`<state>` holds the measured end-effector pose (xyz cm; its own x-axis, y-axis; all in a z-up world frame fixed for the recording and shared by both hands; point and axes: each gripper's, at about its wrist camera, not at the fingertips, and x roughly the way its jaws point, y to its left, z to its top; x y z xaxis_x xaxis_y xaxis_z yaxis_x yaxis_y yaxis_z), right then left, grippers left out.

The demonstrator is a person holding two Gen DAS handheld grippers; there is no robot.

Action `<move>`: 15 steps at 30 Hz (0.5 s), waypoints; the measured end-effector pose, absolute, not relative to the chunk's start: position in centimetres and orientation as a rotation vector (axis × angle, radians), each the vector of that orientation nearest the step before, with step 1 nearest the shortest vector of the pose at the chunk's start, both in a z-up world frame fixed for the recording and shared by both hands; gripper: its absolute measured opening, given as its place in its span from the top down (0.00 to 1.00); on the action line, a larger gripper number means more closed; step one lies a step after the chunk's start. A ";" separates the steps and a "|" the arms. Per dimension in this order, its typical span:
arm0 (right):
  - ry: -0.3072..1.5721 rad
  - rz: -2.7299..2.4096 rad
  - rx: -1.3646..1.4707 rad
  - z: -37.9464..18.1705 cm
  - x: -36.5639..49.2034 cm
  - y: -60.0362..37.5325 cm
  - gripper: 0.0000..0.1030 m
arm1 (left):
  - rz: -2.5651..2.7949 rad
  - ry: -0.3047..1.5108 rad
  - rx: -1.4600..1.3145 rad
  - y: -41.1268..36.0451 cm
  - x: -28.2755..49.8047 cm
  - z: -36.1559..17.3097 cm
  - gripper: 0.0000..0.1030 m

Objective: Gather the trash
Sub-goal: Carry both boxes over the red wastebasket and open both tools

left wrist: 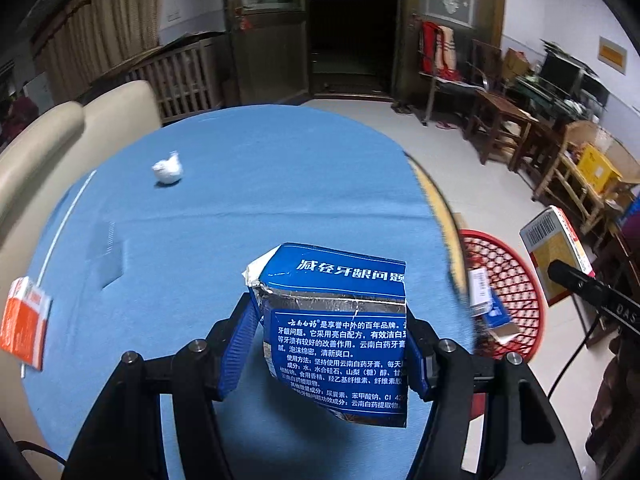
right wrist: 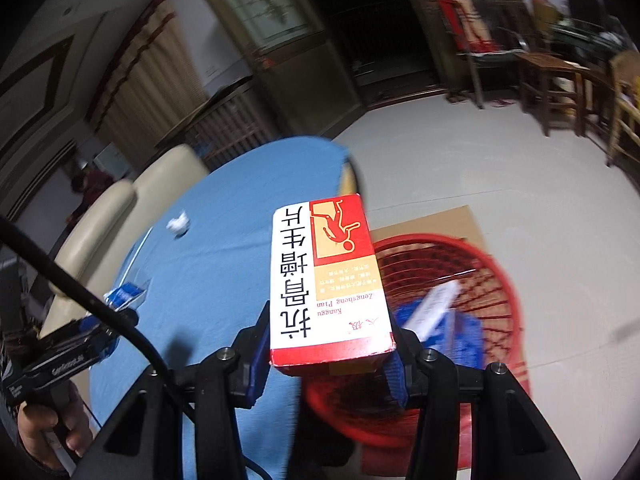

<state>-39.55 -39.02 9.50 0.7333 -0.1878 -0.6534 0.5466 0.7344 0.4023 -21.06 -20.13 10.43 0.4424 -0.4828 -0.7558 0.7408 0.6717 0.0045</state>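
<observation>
My left gripper is shut on a torn blue toothpaste box, held over the blue-clothed round table near its right edge. My right gripper is shut on a red and white medicine box, which hangs past the table's edge above the near rim of a red mesh basket on the floor. In the left wrist view that basket stands right of the table with blue and white packaging inside. A crumpled white paper and an orange and white box lie on the table.
A beige sofa runs along the table's left side. Cardboard lies under the basket. Wooden chairs and stools and cluttered shelves line the right wall. A dark doorway is at the back. A hand holds the left gripper.
</observation>
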 end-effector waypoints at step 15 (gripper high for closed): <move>0.622 -0.539 0.686 7.2 -42.7 -44.8 0.51 | -0.921 0.782 0.449 -26.9 -25.1 10.2 0.35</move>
